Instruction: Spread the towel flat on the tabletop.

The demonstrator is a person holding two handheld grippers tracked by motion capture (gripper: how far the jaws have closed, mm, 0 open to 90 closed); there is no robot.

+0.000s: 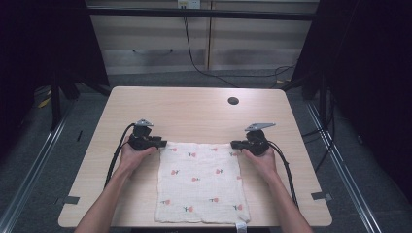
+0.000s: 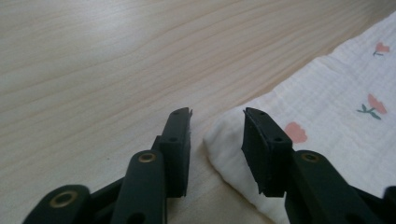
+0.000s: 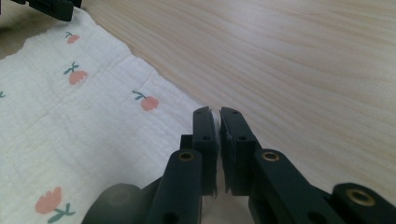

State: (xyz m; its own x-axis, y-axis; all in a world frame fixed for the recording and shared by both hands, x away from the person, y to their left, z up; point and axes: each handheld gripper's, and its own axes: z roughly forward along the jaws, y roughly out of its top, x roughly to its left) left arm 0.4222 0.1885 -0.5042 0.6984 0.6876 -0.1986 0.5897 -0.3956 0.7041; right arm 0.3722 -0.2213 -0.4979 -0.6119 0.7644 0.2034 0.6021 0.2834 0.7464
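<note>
High view: left gripper, jaws parted around the cloth's upper-left corner; white flower-printed cloth flat at lower centre on the wooden table; right gripper, jaws pinching the upper-right corner.

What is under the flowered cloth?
The cloth lies flat on the wooden table, with bare wood around three sides. Its near edge reaches the table's front edge. Whatever lies beneath the fabric is covered; no bulge shows.
</note>
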